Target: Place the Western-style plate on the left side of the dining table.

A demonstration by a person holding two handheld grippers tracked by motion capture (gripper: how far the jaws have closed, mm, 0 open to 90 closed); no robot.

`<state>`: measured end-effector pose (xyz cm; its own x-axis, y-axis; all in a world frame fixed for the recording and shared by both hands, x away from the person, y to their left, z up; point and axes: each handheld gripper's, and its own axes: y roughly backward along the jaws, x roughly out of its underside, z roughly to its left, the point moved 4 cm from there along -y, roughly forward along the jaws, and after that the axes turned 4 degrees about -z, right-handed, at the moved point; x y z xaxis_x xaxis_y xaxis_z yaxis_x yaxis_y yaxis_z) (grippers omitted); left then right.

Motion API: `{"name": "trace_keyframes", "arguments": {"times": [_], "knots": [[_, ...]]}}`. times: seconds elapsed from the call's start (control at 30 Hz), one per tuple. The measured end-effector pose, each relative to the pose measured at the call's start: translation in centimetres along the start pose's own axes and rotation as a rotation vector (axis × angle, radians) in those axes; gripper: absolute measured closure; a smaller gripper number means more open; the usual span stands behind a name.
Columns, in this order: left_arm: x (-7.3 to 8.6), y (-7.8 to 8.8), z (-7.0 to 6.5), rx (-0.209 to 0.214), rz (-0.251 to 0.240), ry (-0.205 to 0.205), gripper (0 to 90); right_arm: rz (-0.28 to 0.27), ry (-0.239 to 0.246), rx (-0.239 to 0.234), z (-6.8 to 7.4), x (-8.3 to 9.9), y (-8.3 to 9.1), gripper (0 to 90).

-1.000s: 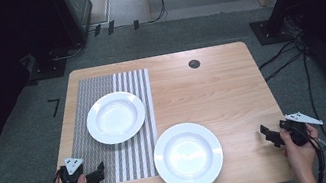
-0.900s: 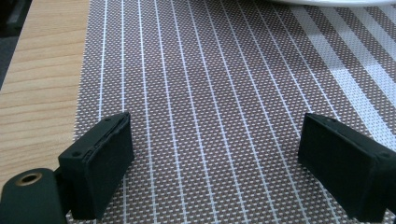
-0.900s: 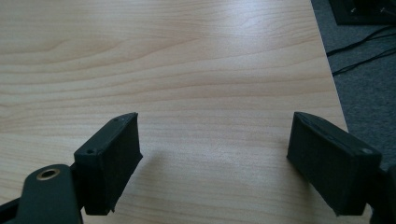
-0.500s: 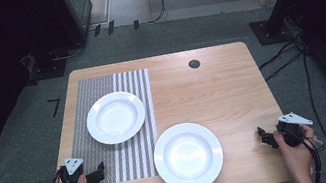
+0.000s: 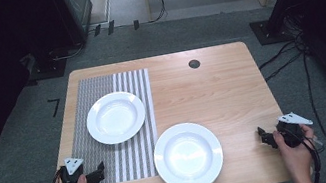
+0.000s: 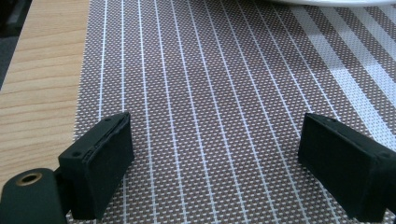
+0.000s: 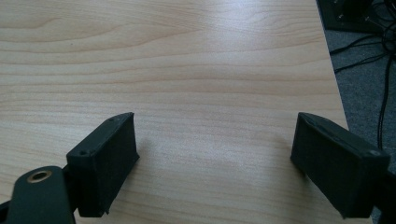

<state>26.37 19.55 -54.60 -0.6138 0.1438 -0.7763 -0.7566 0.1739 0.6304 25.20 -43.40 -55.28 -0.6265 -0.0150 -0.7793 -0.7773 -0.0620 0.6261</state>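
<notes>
Two white plates are on the wooden table. One plate sits on a striped brown-and-white placemat at the left. The other plate lies near the front edge, half on the placemat's right border. My left gripper rests open at the placemat's front left corner; in the left gripper view its jaws stand wide apart over the woven mat with nothing between them. My right gripper is open at the table's front right corner, its jaws apart over bare wood.
A small black round grommet is set in the table near its far edge. Cables trail over the grey carpet right of the table. Dark equipment stands at the back left and right.
The right gripper has shifted slightly left and toward the front edge of the table. The left gripper and both plates have stayed put.
</notes>
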Motion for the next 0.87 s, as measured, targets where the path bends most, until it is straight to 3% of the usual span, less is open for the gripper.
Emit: {"name": "trace_keyframes", "arguments": {"times": [0.87], "knots": [[-0.03, 0.01, 0.07, 0.009, -0.003, 0.01, 9.9, 0.0, 0.0, 0.0, 0.0, 0.0, 0.0, 14.0]]}}
